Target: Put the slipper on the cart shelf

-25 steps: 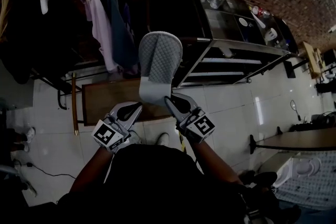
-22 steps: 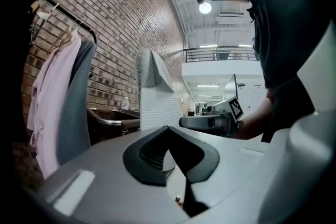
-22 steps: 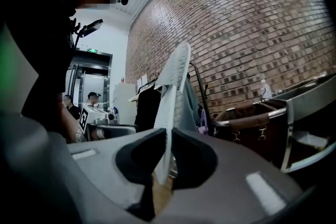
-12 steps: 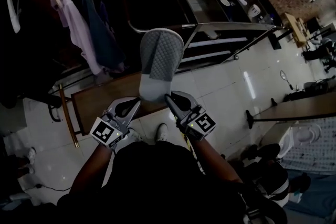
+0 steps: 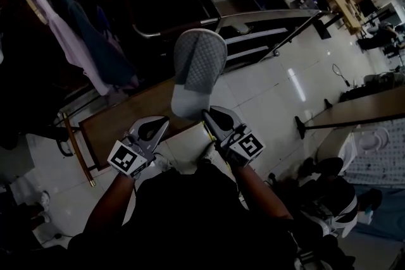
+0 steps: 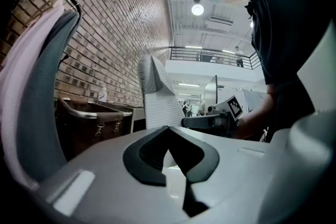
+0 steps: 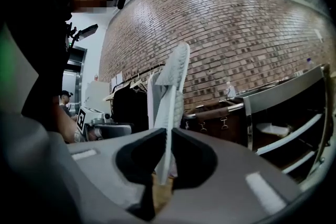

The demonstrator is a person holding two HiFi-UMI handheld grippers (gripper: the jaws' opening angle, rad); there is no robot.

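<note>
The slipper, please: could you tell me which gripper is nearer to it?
Right. The right gripper is shut on the slipper's near end; the left gripper is shut and empty, beside that end on its left, not touching.

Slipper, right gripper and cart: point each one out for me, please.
slipper (image 5: 200, 60), head view, on its quilted grey face.
right gripper (image 5: 205, 114), head view, between its fingertips, which pinch the slipper's lower end.
cart (image 5: 266, 14), head view, on the front rim of its top.
</note>
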